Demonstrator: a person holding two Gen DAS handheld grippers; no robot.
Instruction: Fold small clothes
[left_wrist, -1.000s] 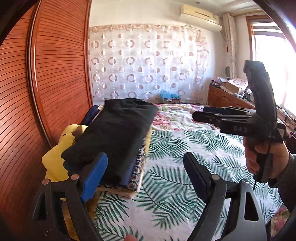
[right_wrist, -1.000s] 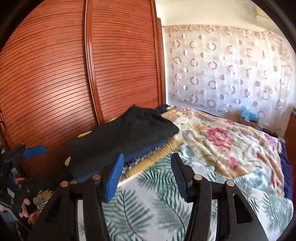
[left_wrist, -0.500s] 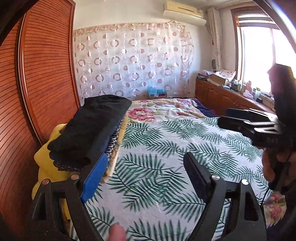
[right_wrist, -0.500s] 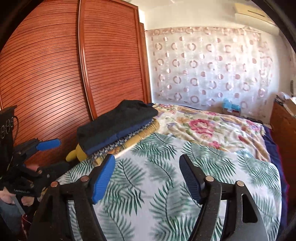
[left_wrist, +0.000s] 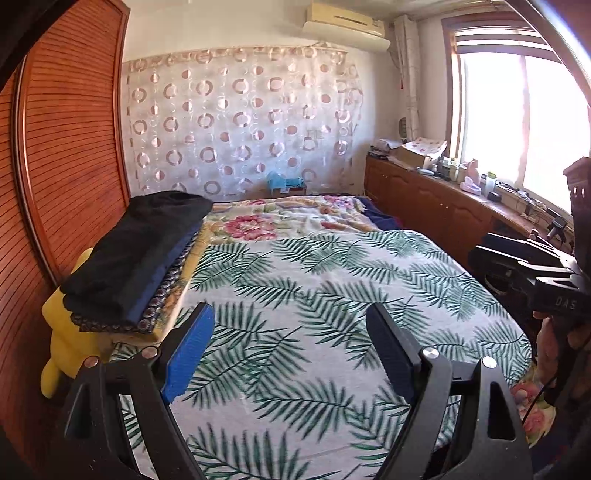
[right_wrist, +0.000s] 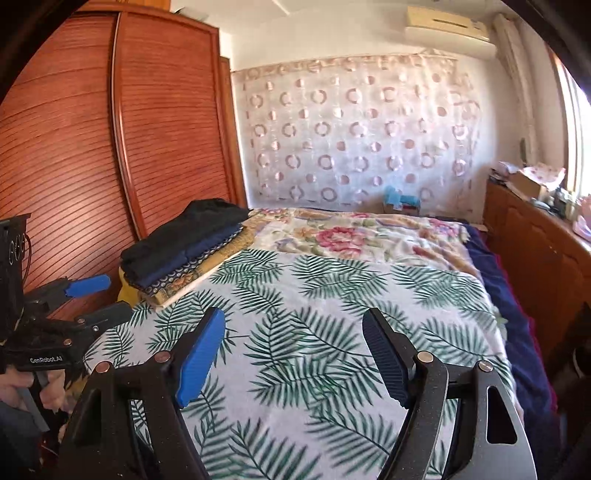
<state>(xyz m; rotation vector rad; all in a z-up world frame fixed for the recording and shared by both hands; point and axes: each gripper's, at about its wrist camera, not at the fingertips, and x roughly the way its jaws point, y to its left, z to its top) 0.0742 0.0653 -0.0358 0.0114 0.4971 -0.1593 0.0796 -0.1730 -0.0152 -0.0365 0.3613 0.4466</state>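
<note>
From my left wrist camera, my left gripper (left_wrist: 288, 347) hangs wide open and empty above the palm-leaf bedspread (left_wrist: 332, 288). One stack of folded clothes (left_wrist: 136, 258), about four layers with black on top, sits at the bed's left edge beside the wooden wardrobe (left_wrist: 70, 155).

From my right wrist camera, my right gripper (right_wrist: 293, 354) is likewise spread wide, holding nothing; the same single stack lies far left.

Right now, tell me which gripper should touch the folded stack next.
Left, probably. The left gripper is open with the stack just beyond its left finger; the right gripper, also open, sits farther away.
</note>
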